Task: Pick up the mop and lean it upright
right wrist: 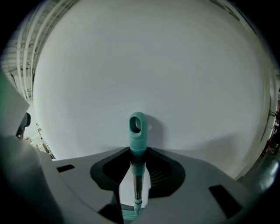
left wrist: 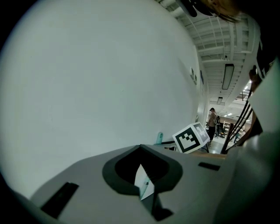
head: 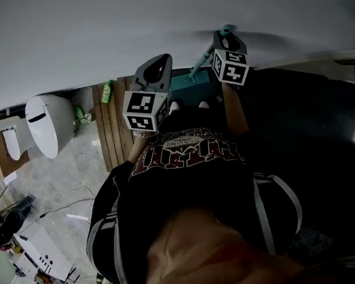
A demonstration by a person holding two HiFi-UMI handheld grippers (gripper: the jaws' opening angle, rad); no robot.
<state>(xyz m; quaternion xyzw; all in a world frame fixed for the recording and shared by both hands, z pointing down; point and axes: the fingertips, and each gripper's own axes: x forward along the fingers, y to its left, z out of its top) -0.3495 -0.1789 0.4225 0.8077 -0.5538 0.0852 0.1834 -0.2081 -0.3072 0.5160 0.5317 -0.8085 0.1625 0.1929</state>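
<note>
The mop's teal handle tip (right wrist: 137, 131), with a hang hole, stands upright against the white wall (right wrist: 144, 65). Its metal shaft (right wrist: 137, 183) runs down through the jaw gap of my right gripper (right wrist: 137, 175), which is open, with room on both sides of the shaft. In the head view the teal handle (head: 202, 59) slants up to the right gripper (head: 224, 36) at the wall. My left gripper (head: 155, 69) hangs just left of it, a narrow gap showing between its jaws and nothing in them (left wrist: 142, 175). The left gripper view catches the handle tip (left wrist: 159, 138) beside the right marker cube (left wrist: 191, 138).
A teal block (head: 190, 87), bucket or mop head, sits on the floor under the grippers. Wooden slats (head: 111, 130), a green bottle (head: 106, 92) and a white toilet (head: 51, 124) lie to the left. Clutter fills the lower left. A person (left wrist: 213, 122) stands far down the hall.
</note>
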